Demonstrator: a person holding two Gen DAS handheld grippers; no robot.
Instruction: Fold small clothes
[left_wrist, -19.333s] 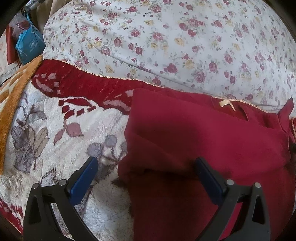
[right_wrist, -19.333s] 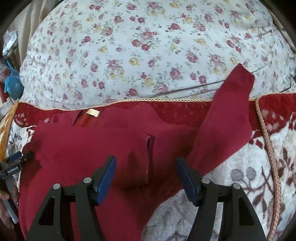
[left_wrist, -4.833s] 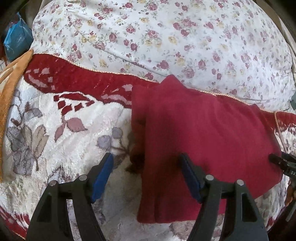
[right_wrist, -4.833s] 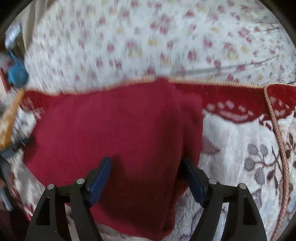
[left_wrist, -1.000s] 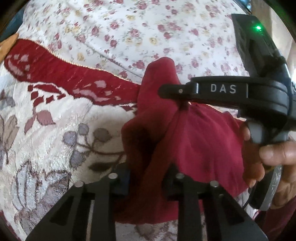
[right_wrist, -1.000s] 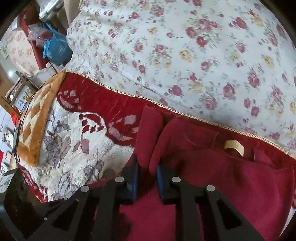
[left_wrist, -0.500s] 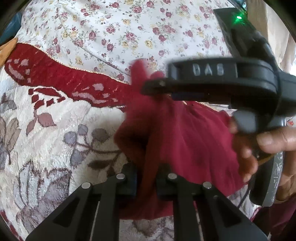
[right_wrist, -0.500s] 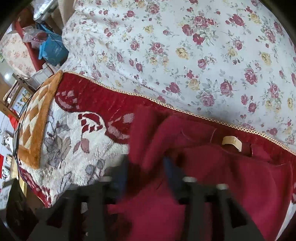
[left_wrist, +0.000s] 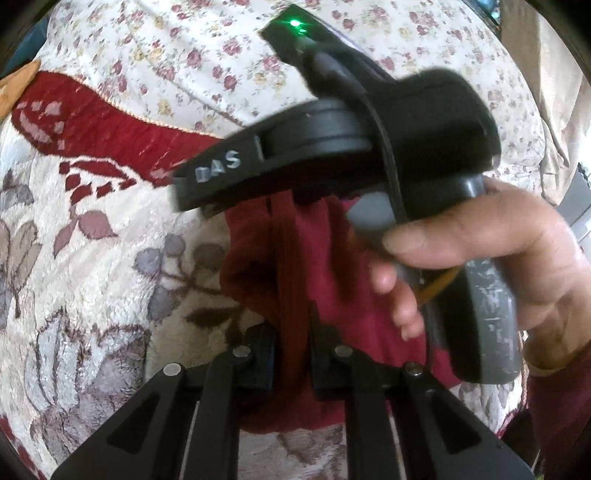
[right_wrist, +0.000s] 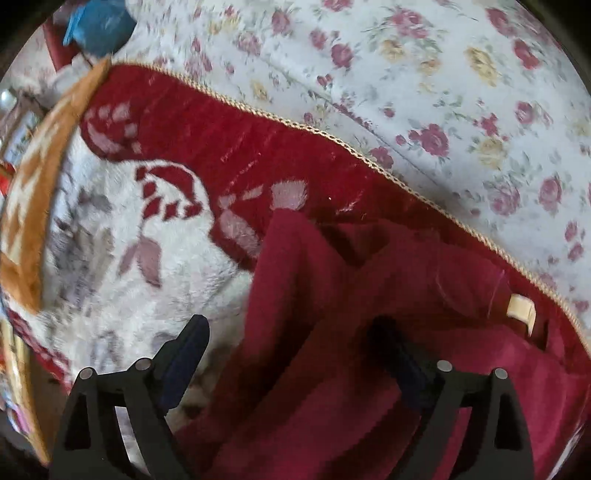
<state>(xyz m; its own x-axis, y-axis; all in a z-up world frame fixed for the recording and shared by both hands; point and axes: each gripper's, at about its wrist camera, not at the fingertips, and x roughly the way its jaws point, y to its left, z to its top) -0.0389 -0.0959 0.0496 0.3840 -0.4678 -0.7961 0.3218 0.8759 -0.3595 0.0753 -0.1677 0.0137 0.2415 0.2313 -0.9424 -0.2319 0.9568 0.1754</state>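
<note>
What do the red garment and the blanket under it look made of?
Red garment: looks like soft matte knit or fleece, with a fuzzy nap, no sheen and rounded, limp folds; a tan label is sewn at the neck. Blanket: seems plush pile, probably synthetic, going by its shaggy fibres, its woven-in leaf pattern and the braided cord trim along its edge.

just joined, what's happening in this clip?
A person is folding a dark red garment on a floral blanket using two handheld grippers. The left gripper is shut on a bunched fold of the garment. The right gripper is open, its fingers either side of another fold near the collar end, where a tan label shows. In the left wrist view the person's right hand holds that gripper's handle just above the cloth. The fold is not finished.
</note>
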